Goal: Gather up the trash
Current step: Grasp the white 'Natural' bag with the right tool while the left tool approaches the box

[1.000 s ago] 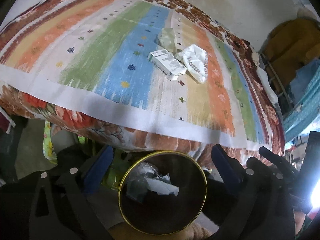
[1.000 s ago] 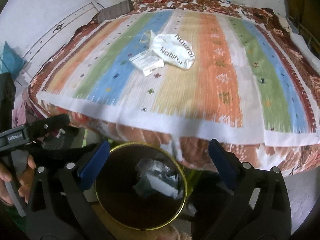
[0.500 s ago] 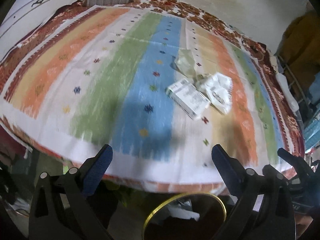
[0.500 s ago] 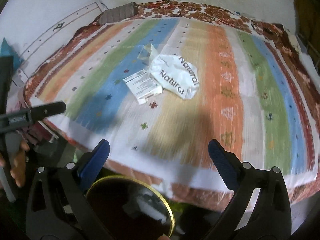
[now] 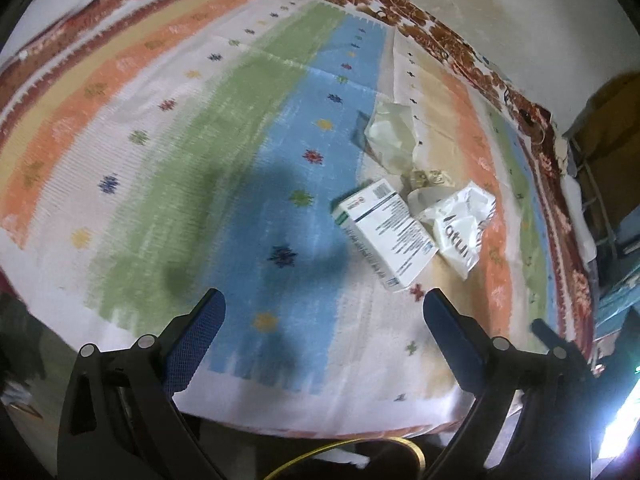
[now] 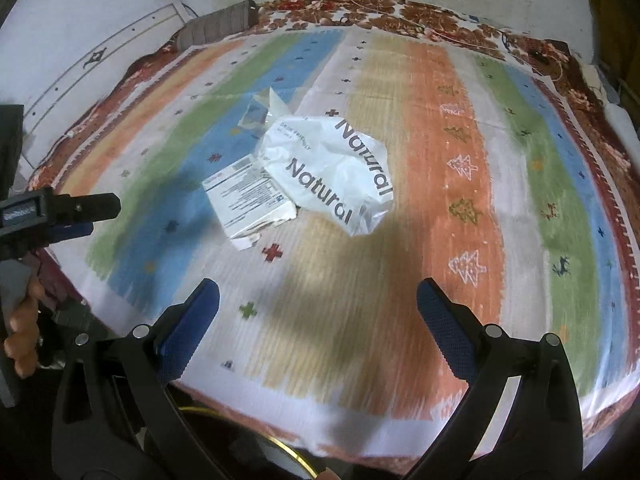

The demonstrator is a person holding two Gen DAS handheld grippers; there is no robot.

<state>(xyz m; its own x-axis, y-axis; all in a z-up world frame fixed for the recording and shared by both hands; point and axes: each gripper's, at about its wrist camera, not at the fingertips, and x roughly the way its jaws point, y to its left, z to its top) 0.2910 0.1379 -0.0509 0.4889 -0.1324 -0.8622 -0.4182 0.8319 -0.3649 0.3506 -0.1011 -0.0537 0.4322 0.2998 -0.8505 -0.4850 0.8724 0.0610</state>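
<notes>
Three pieces of trash lie together on the striped bedspread (image 5: 160,168): a white printed carton (image 5: 386,234) (image 6: 250,202), a crumpled white "Natural" bag (image 5: 464,228) (image 6: 336,176), and a clear plastic wrapper (image 5: 392,140) (image 6: 264,110) behind them. My left gripper (image 5: 324,328) is open and empty, short of the carton. My right gripper (image 6: 318,318) is open and empty, short of the bag. The gold rim of the bin (image 5: 344,456) (image 6: 296,460) shows at the bottom edge, below the bed.
The left gripper's body (image 6: 52,212) and the hand holding it show at the left of the right wrist view. A striped cushion (image 6: 218,28) lies at the bed's far edge by the wall. Furniture (image 5: 608,128) stands to the right of the bed.
Both grippers have risen from over the bin and moved forward over the bed toward the trash. The bin has dropped almost out of view. Both stay open.
</notes>
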